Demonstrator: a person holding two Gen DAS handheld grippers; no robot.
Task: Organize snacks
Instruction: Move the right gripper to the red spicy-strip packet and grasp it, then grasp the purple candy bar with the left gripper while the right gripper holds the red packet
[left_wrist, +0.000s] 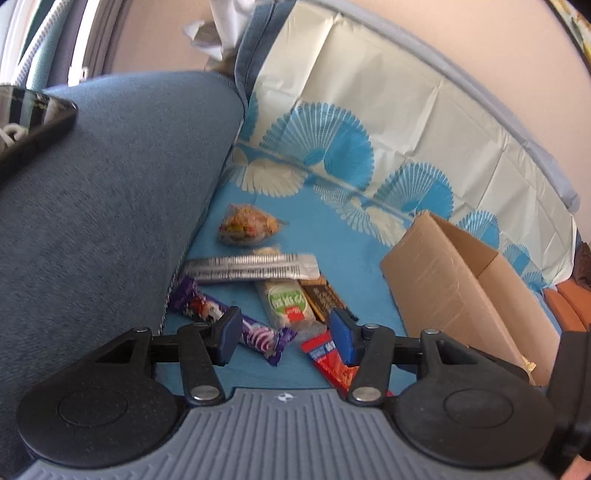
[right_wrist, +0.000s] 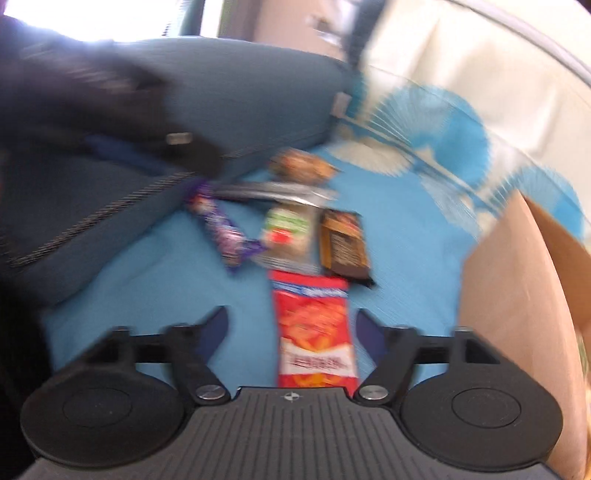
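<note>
Daylight, fairly bright, entering from the window (right_wrist: 110, 18) at upper left, which is blown out to white in the right wrist view. Left wrist view mostly sharp; slight smear on the silver wrapper (left_wrist: 255, 267). Right wrist view heavily motion-blurred throughout; red snack packet (right_wrist: 314, 332) print unreadable. Strong fisheye bending at both frames' edges, corners vignetted dark. Shadows soft, no hard glare on the blue cloth (left_wrist: 332, 236).

Red packet (right_wrist: 314, 328) blurred (print unreadable); box (right_wrist: 517, 295) cropped
</note>
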